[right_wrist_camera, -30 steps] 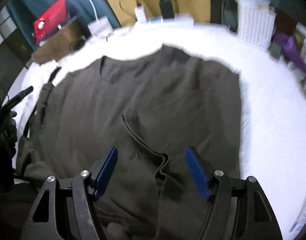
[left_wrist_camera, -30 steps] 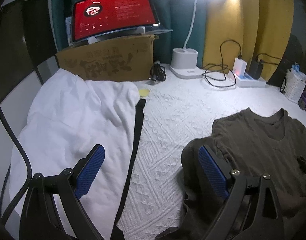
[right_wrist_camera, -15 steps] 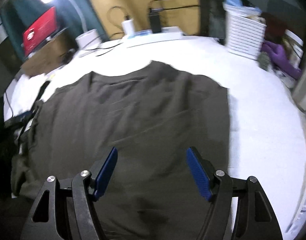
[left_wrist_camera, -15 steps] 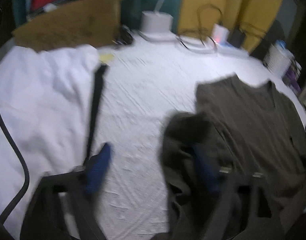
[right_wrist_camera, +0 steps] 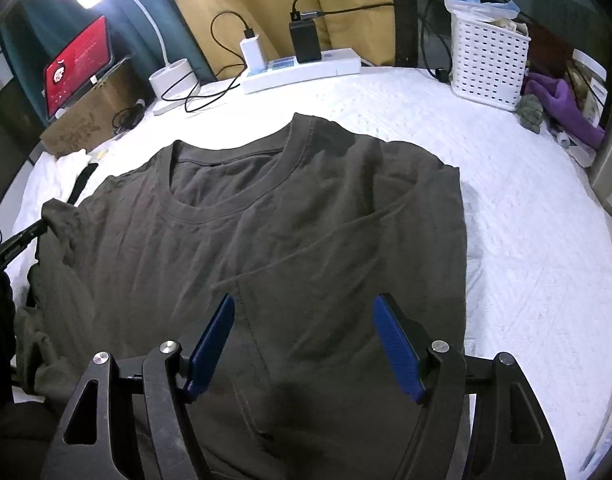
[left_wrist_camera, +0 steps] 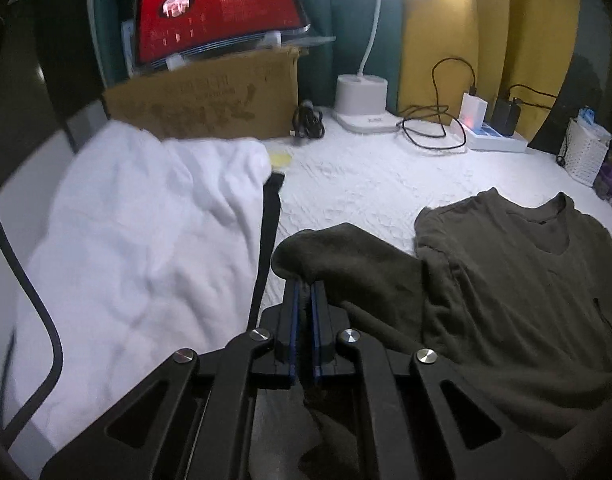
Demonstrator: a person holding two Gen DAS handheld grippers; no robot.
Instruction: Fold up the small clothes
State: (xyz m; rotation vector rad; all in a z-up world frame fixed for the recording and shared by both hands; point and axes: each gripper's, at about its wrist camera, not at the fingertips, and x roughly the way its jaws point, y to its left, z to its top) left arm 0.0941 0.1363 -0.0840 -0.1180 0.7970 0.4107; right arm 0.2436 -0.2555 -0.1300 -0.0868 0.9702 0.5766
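Observation:
A dark olive T-shirt (right_wrist_camera: pixel 306 216) lies spread, neck away from me, on the white bedspread (right_wrist_camera: pixel 525 240); its right side is folded in over the body. It also shows in the left wrist view (left_wrist_camera: pixel 505 280). My left gripper (left_wrist_camera: pixel 304 292) is shut on the shirt's left sleeve (left_wrist_camera: pixel 345 256) and holds it raised off the cloth. It shows at the left edge of the right wrist view (right_wrist_camera: pixel 22 236). My right gripper (right_wrist_camera: pixel 306 336) is open and empty, just above the shirt's lower middle.
A white garment with a black strap (left_wrist_camera: pixel 146 220) lies to the left. At the back stand a cardboard box (left_wrist_camera: pixel 210 100) with a red-screen tablet (left_wrist_camera: pixel 218 20), a lamp base (left_wrist_camera: pixel 361 96), a power strip with chargers (right_wrist_camera: pixel 306 68) and a white basket (right_wrist_camera: pixel 489 60).
My left gripper has closed on the shirt's left sleeve and lifted it. My right gripper stayed open over the shirt, whose right side now lies folded in flat.

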